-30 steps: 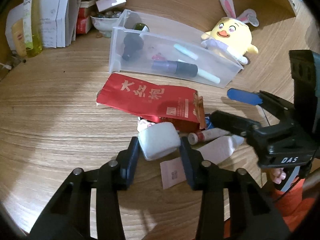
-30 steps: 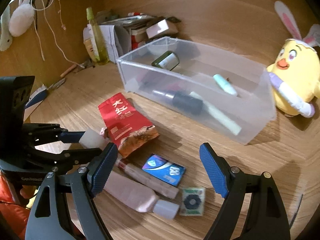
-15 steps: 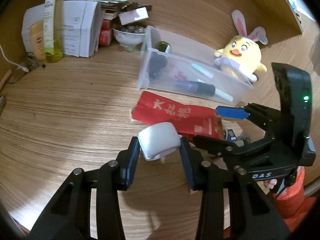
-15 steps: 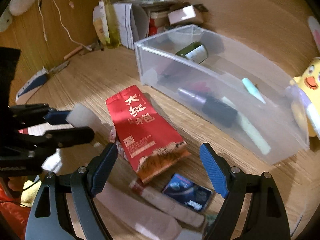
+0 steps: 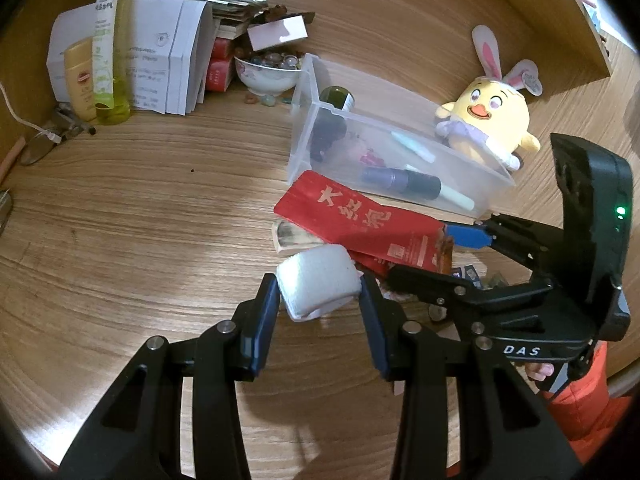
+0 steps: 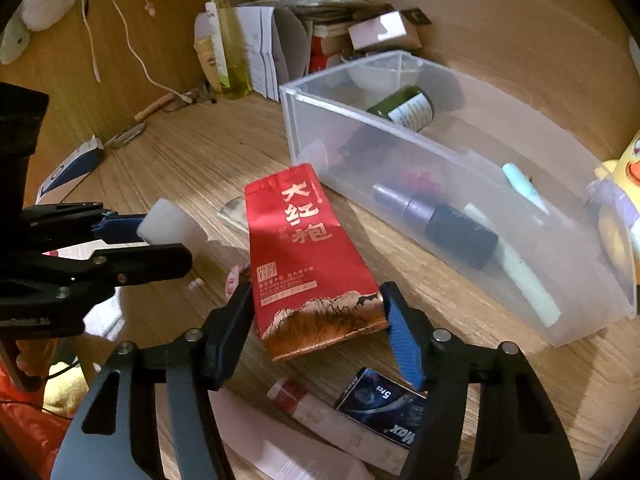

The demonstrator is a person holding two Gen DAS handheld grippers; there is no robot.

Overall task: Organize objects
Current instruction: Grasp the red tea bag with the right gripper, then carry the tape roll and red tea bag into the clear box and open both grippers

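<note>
So the red pouch (image 6: 308,256) lies flat on the surface just in front of the bin (image 6: 460,184), long axis running from the bin toward the right tongs (image 6: 318,320), which are much nearer. Those sit wide apart, straddling its near end, not pinching yet as far as I can tell. Left tongs (image 5: 318,292), beside the pouch, are clamped on a white block (image 5: 316,280).

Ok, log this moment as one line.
left tongs: shut on white block | right tongs: open around red pouch | clear bin: nearby
</note>
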